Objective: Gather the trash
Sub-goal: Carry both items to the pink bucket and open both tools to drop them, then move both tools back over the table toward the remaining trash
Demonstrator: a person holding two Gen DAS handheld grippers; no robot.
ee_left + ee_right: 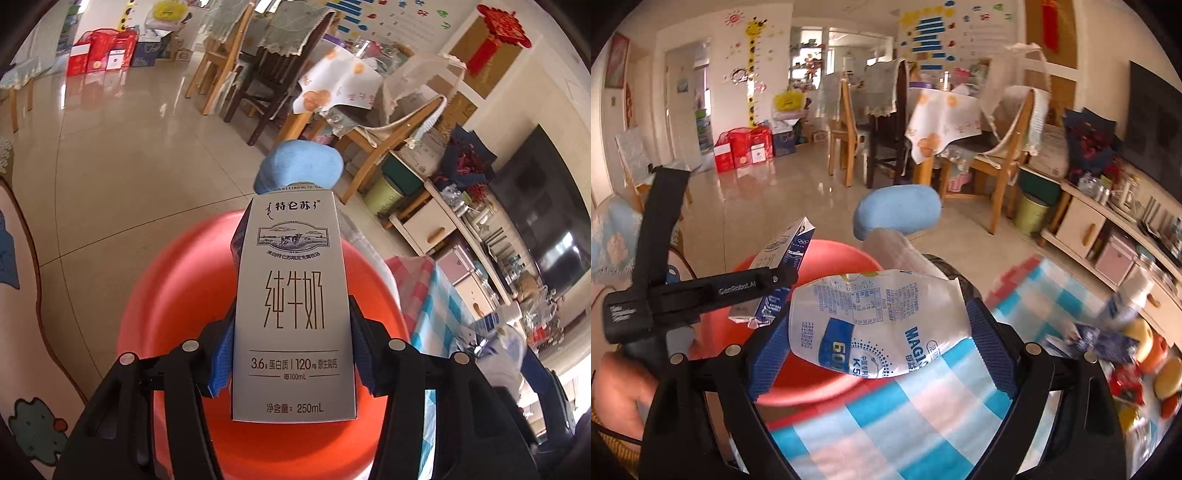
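Tiled floor point(122, 155) fills the room, glossy beige; dining table point(945, 110) at the back under a white cloth with orange prints, wooden chairs point(849, 140) around it; low cabinet point(1082, 225) along the right wall, cluttered on top; checked cloth point(908, 417), blue, white and pink, covers the near surface at lower right, blurred in the right wrist view; red basin point(177, 295), round and plastic, sits just left of that cloth, directly below the left gripper.

Left gripper point(293, 354) clamps a milk carton point(293, 306), grey-white with Chinese print, upright, blue pads pressing both its narrow sides; carton hangs over the basin, not touching it as far as can be told; same carton point(785, 266) shows in the right wrist view, tilted, in the black jaws above the basin rim.

Right gripper point(879, 339) grips a crumpled pouch point(879, 325), white with blue print, squashed between the blue pads, jaws at a middling width; pouch is over the edge where basin meets checked cloth.

Blue slipper point(897, 214) on a foot beyond the basin; green bucket point(1030, 214) under the far chair by the cabinet; small clutter on the cloth at far right too blurred to name.
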